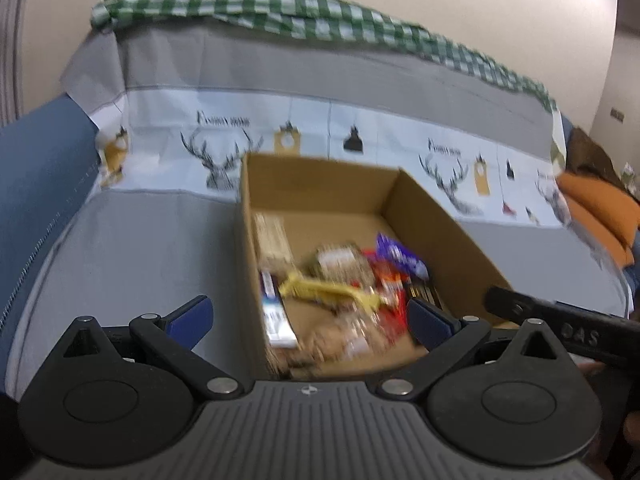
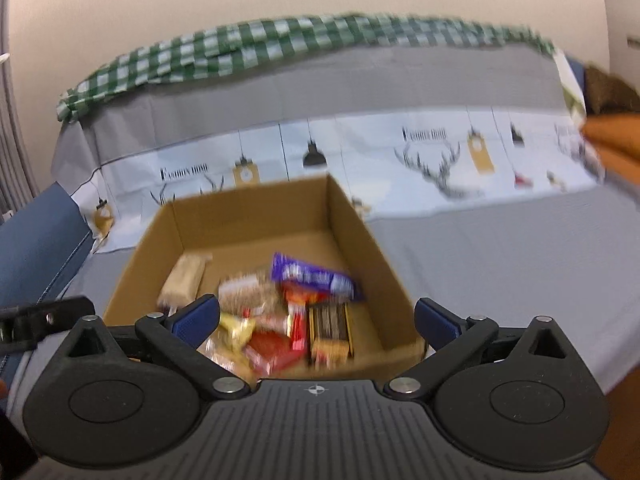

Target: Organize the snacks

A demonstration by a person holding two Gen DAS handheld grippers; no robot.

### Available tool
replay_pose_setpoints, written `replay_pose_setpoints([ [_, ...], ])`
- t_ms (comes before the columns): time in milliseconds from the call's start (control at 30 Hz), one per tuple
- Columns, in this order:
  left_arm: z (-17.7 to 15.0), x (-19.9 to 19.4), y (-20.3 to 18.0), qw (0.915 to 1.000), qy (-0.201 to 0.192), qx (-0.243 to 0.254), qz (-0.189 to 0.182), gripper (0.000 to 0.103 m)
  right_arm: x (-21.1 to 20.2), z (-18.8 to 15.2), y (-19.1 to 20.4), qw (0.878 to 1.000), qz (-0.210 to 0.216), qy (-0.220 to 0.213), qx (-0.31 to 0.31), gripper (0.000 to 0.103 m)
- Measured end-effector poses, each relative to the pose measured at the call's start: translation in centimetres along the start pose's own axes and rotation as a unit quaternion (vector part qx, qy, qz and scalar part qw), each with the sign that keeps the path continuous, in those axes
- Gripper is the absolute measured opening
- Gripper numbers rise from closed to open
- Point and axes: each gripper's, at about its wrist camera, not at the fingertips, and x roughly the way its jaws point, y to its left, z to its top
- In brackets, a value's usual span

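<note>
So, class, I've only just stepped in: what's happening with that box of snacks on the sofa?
A person holds a two-finger gripper in each hand, both aimed at an open cardboard box standing on a grey-covered sofa. Wrapped snacks lie jumbled in the box, among them a purple packet, a red packet and a yellow one. The left gripper and the right gripper both stand wide open and empty. The views are blurred.

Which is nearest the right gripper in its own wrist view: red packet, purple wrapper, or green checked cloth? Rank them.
From the right gripper:
1. red packet, box's near end, just below the fingers.
2. purple wrapper, mid-box.
3. green checked cloth, along the sofa back, far behind.
</note>
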Motion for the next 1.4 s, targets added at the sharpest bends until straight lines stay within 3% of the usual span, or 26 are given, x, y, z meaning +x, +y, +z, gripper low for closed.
replay_pose_setpoints([
  [133,-0.3,1.4,-0.3,0.9997,0.006,0.020,0.009,0.103,1.2,-0.8,1.6,1.000,0.003,0.007,-0.023,0.102],
  [200,-0.1,2.2,0.2,0.9997,0.014,0.013,0.016,0.103,2.1,-0.9,2.4,0.999,-0.013,0.013,-0.034,0.102],
  [300,0.2,2.7,0.7,0.9995,0.020,0.000,0.024,0.103,2.6,-0.7,2.3,1.000,-0.003,0.018,-0.019,0.102],
  [1400,0.2,3.5,0.9,0.9992,0.035,-0.007,0.017,0.103,3.5,-0.8,2.8,1.000,-0.004,0.021,-0.017,0.102],
])
